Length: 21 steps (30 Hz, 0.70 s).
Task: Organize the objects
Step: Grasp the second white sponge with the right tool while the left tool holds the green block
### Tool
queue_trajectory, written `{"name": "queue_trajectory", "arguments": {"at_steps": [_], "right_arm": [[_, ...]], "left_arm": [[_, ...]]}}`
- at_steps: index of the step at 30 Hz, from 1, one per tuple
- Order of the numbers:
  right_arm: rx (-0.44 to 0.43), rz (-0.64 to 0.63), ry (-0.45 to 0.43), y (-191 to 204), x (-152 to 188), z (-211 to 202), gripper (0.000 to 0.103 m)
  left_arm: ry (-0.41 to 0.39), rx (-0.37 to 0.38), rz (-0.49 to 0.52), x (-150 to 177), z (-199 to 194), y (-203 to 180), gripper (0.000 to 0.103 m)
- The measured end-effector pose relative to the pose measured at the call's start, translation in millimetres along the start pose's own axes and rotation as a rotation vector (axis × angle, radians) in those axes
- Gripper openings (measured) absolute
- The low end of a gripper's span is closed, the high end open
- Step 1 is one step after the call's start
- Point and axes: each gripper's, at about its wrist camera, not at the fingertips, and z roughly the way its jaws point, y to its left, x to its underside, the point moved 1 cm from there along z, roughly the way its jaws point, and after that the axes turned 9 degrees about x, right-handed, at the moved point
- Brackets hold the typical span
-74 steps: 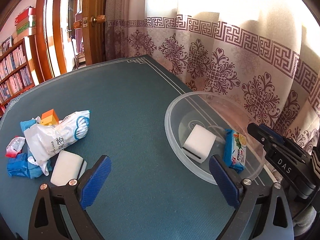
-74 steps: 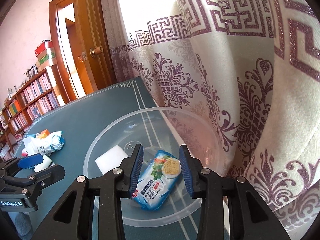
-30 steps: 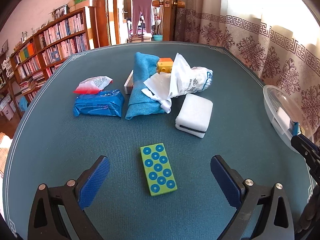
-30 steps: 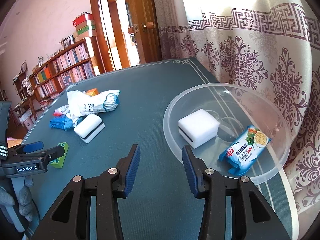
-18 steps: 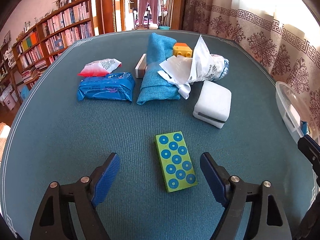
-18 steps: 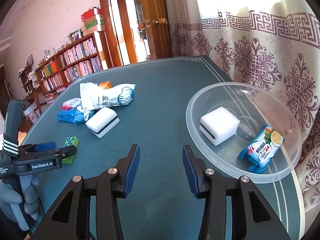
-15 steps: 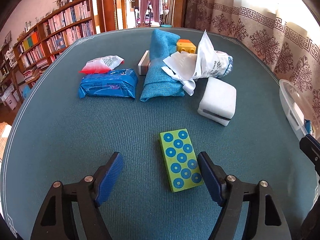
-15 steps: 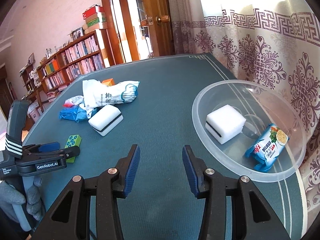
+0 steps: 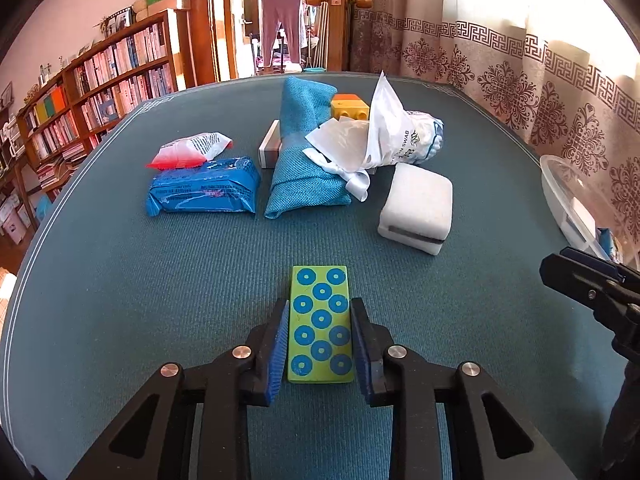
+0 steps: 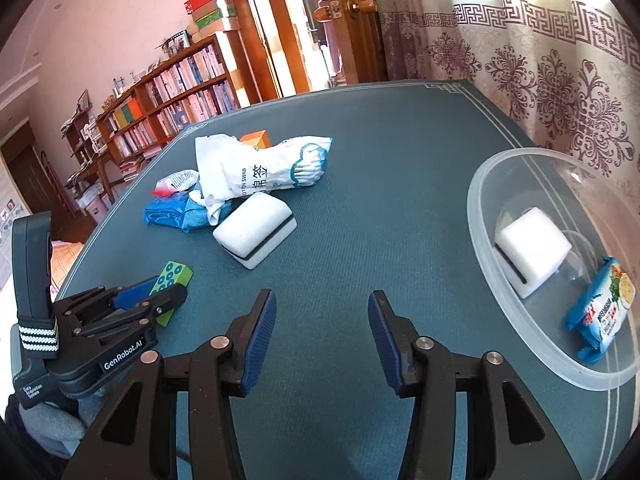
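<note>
Your left gripper [image 9: 320,312] has just squeezed shut on the green block [image 9: 321,322]. At 3 o'clock, your right gripper [image 10: 322,322] has been opening; nothing sits inside.

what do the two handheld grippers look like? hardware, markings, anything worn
Both match: black plastic frames with cut-out struts, silver rivets at the pivots, ribbed blue pads inside each finger. The left gripper carries white "GenRobot.AI" lettering on its body, a smaller white label lower down, and an upright black handle wrapped by a black-and-white striped strap. A grey glove shows beneath it. No markings visible on the right gripper.
</note>
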Motion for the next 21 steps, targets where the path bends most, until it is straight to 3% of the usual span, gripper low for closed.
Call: {"name": "queue_trajectory", "arguments": {"at_steps": [2, 18, 21], "right_arm": [[-0.012, 0.006, 0.012, 4.9, -3.3, 6.0, 0.061], [-0.064, -0.135, 0.069, 55.4, -36.1, 68.6, 0.065], [-0.083, -0.13, 0.065, 56.5, -40.5, 75.8, 0.073]], "left_arm": [[-0.008, 0.008, -0.007, -0.6, 0.0, 1.2, 0.031], [-0.039, 0.002, -0.07, 0.5, -2.3, 9.1, 0.031], [-0.04, 0.004, -0.073, 0.5, -2.6, 9.3, 0.031]]}}
